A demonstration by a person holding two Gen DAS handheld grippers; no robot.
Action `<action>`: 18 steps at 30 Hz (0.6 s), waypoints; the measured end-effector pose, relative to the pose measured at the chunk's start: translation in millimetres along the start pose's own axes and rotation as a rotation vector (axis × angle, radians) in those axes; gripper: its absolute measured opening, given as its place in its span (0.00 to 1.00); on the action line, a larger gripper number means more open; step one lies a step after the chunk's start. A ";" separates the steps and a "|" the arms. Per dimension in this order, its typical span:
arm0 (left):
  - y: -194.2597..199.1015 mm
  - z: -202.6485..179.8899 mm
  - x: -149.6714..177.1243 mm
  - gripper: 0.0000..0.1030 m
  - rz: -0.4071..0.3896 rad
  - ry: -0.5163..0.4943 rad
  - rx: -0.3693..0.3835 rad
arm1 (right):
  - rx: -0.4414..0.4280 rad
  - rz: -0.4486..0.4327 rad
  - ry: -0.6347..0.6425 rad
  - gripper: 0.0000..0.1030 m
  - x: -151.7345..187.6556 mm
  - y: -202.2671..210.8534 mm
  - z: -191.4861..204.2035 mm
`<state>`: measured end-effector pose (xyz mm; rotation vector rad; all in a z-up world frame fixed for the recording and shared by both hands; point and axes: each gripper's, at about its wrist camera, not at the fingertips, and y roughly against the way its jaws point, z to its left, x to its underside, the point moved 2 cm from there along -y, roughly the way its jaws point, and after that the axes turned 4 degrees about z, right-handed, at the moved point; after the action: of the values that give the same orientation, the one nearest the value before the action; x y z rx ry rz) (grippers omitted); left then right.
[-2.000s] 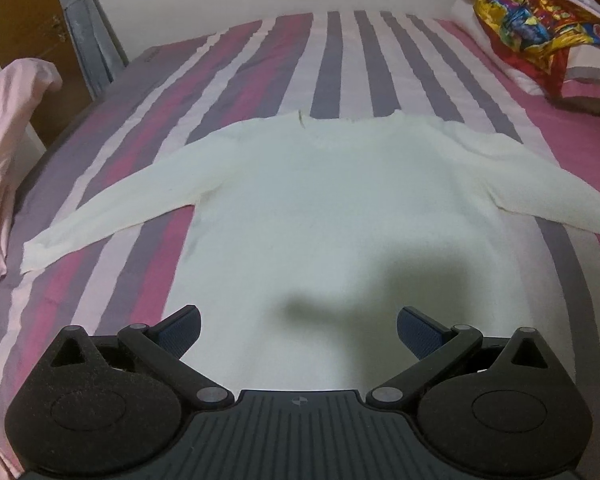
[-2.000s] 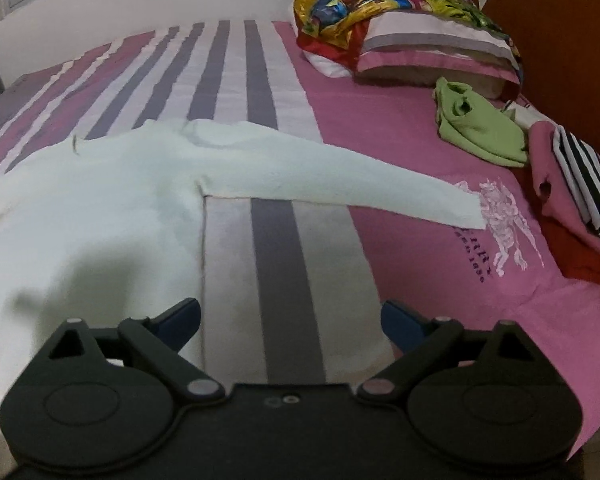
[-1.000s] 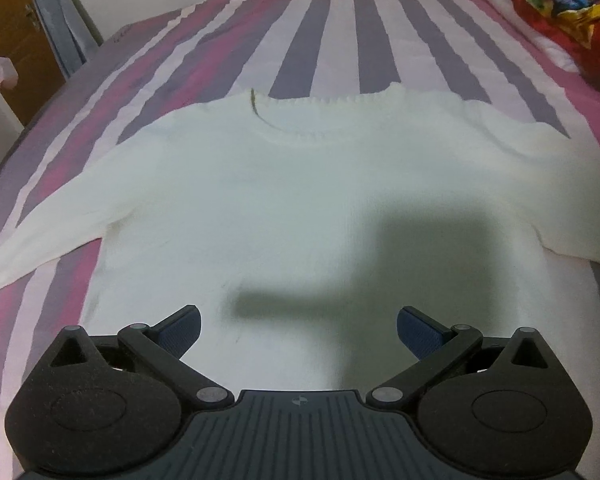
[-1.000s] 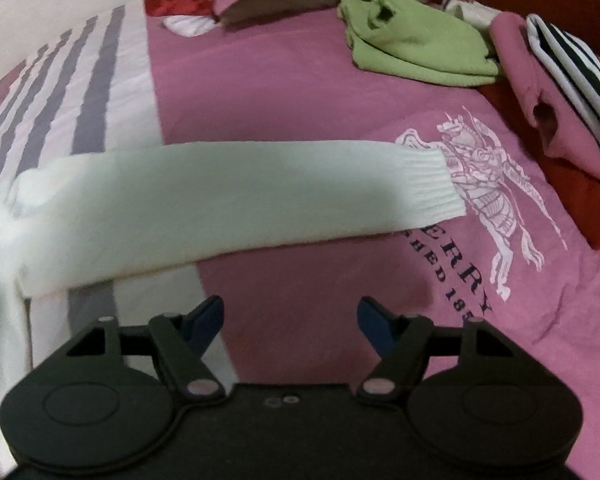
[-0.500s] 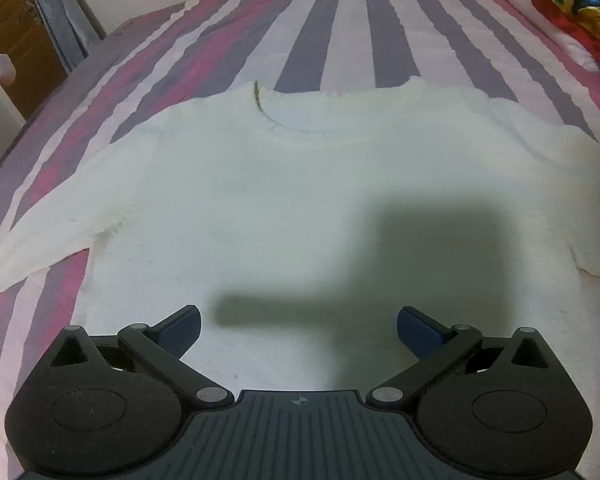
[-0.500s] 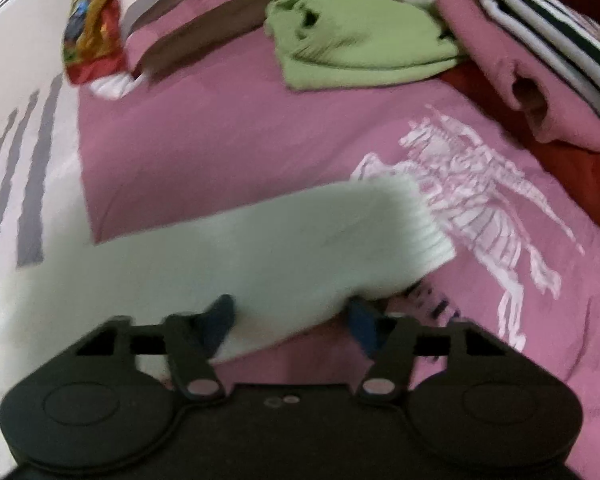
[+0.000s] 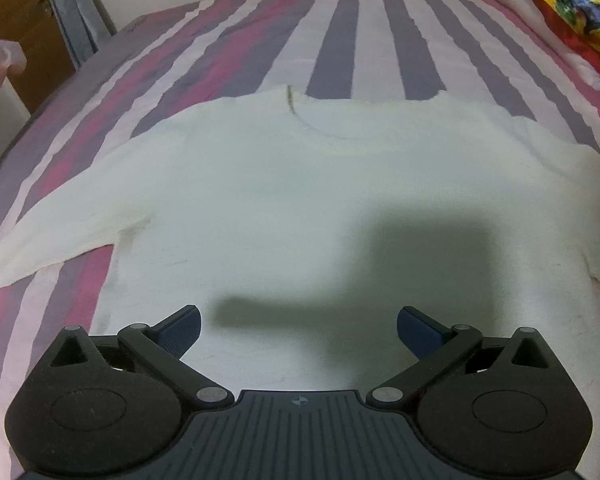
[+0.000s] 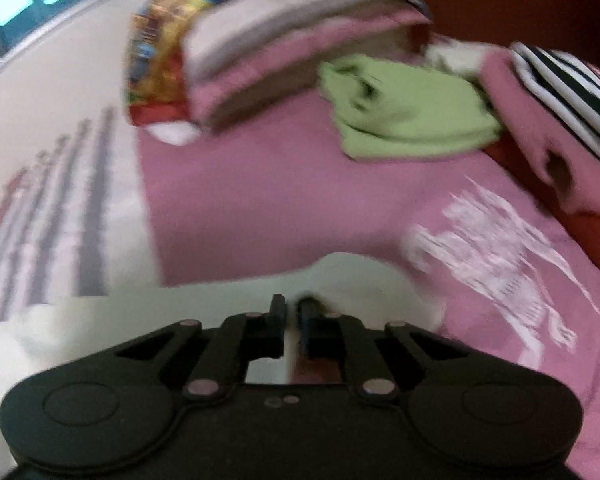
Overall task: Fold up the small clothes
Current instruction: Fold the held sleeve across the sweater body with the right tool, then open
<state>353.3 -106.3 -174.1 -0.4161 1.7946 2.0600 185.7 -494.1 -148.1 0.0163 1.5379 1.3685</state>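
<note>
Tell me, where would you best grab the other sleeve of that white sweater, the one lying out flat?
Probably near its cuff end. That sleeve of the white sweater lies flat and stretched out across the striped bedspread, running off the left edge of the left view. Come down from above with the left gripper, its fingers wide, and pinch across its narrow width; the cuff itself is out of view.

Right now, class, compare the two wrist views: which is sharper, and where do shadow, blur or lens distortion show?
Left wrist view: sharp; a dark blocky shadow lies on the white sweater, and the fisheye fans out the bedspread stripes. Right wrist view: motion-blurred throughout, smearing the green garment and the sleeve at the right gripper.
</note>
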 end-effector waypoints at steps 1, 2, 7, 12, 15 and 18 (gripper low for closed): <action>0.8 5.0 -0.1 1.00 -0.003 0.007 0.007 | -0.024 -0.006 0.021 0.08 -1.3 2.6 11.2; 1.8 11.2 -0.3 1.00 -0.008 0.015 0.015 | -0.047 -0.011 0.043 0.08 -2.0 4.5 24.6; 3.1 40.8 -0.9 1.00 -0.018 0.031 0.021 | -0.202 0.009 0.159 0.08 12.1 10.7 109.8; -0.2 84.5 1.0 1.00 -0.015 0.096 0.013 | -0.384 0.078 0.272 0.08 54.1 13.6 207.9; -4.4 110.7 3.2 1.00 -0.011 0.151 0.024 | -0.471 0.147 0.338 0.08 91.4 11.5 258.2; -8.7 130.1 5.0 1.00 -0.002 0.210 0.066 | -0.533 0.264 0.381 0.16 127.1 0.4 288.3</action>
<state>356.0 23.9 -165.4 -0.6354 1.9729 2.0131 318.4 -209.9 -178.7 -0.4041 1.4581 2.0501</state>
